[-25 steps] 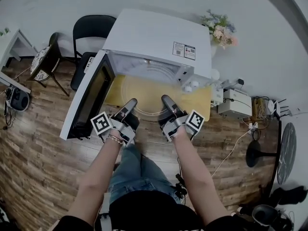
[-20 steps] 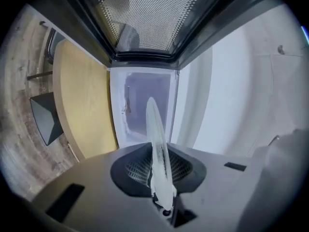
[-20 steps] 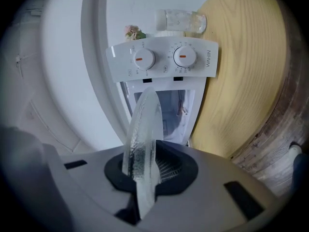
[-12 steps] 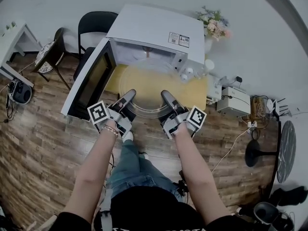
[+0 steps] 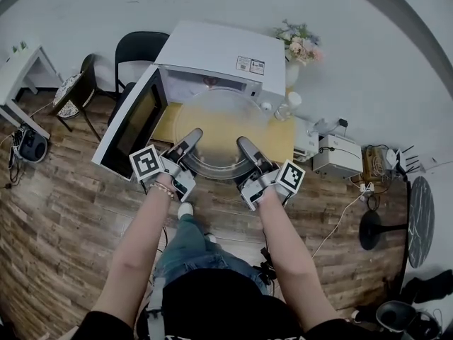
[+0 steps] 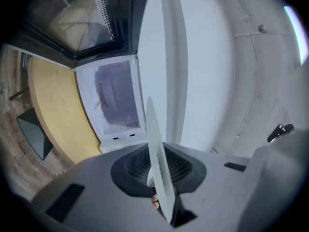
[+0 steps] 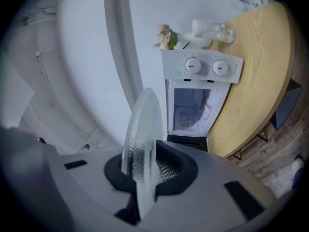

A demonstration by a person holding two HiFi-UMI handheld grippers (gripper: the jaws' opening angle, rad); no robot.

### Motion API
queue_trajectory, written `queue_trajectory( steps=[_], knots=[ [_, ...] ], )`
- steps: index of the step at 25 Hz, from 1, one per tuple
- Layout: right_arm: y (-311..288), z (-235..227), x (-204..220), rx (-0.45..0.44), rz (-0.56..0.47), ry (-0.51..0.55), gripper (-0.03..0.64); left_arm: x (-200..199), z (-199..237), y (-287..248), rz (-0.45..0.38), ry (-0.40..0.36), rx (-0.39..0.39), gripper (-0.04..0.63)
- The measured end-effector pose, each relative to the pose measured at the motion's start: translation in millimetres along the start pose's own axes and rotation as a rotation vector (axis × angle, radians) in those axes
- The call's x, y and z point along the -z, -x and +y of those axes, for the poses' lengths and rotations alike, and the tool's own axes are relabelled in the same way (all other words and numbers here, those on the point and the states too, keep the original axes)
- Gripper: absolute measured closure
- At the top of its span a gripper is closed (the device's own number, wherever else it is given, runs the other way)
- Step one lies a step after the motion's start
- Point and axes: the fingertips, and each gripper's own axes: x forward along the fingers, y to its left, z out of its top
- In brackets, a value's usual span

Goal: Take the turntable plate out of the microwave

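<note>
The clear glass turntable plate (image 5: 218,127) hangs outside the white microwave (image 5: 219,52), just in front of its open cavity and over the yellow table. My left gripper (image 5: 190,142) is shut on the plate's near left rim and my right gripper (image 5: 246,151) on its near right rim. In the left gripper view the plate (image 6: 155,144) runs edge-on between the jaws of the left gripper (image 6: 158,170), with the empty cavity (image 6: 116,98) beyond. In the right gripper view the plate (image 7: 141,139) stands between the jaws of the right gripper (image 7: 145,175), facing the microwave (image 7: 199,103).
The microwave door (image 5: 131,129) stands swung open to the left. On the yellow table (image 5: 287,139) are a glass jar (image 5: 287,105) and a flower vase (image 5: 297,44). A white box (image 5: 338,154) sits to the right, and a black chair (image 5: 138,44) behind on the left.
Both grippers have drawn the plate up and back out of the cavity; it was half inside the opening and now hangs wholly in front of the microwave.
</note>
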Motion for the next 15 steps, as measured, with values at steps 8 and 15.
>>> queue_trajectory(
  steps=[8,15],
  knots=[
    [-13,34,-25,-0.018,0.011,0.157,0.577,-9,-37,-28,0.094,-0.185,0.032,0.552],
    [-44,62,-50,0.037,0.036,0.381,0.569,-34,-59,-59,0.120,-0.369,0.053,0.543]
  ],
)
